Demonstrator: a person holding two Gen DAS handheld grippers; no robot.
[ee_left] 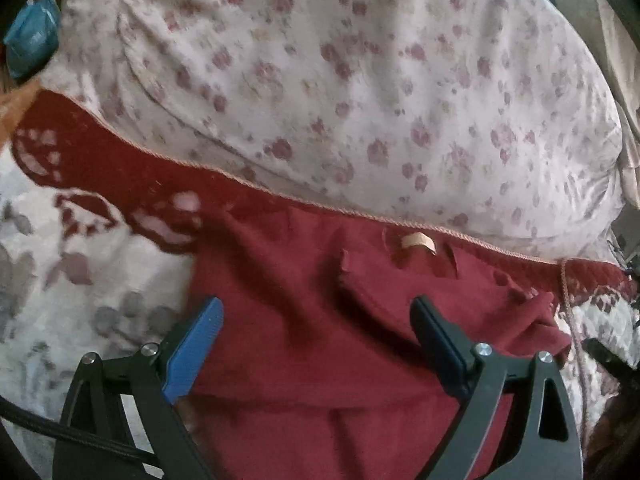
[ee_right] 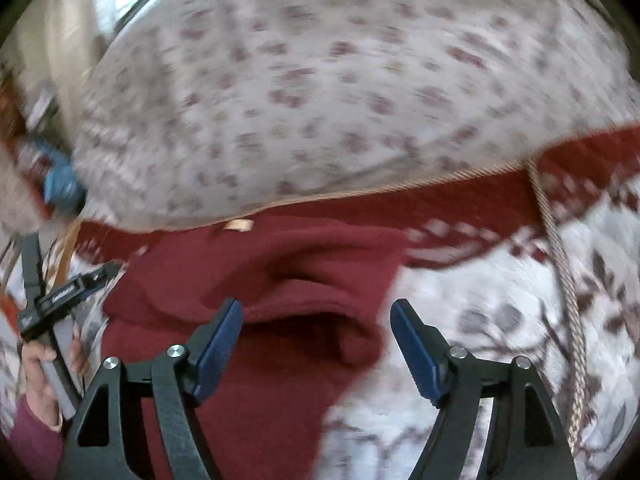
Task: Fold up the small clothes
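Observation:
A dark red garment [ee_left: 320,320] lies partly folded on a patterned bedspread, with a small tan label [ee_left: 418,242] near its far edge. My left gripper [ee_left: 318,312] hovers over it, open, its blue pads apart with only cloth below. In the right wrist view the same red garment [ee_right: 260,280] shows a doubled-over fold in front of my right gripper [ee_right: 316,312], which is open and holds nothing. Its right fingertip [ee_right: 412,340] hangs over the bedspread beside the cloth's edge. The label [ee_right: 239,225] sits at the garment's far edge.
A large floral pillow or quilt [ee_left: 340,80] lies just beyond the garment. The bedspread [ee_right: 500,320] has a red border and cord trim [ee_right: 560,264]. A hand with the other gripper's handle [ee_right: 52,320] appears at left. A blue object [ee_left: 32,36] lies far left.

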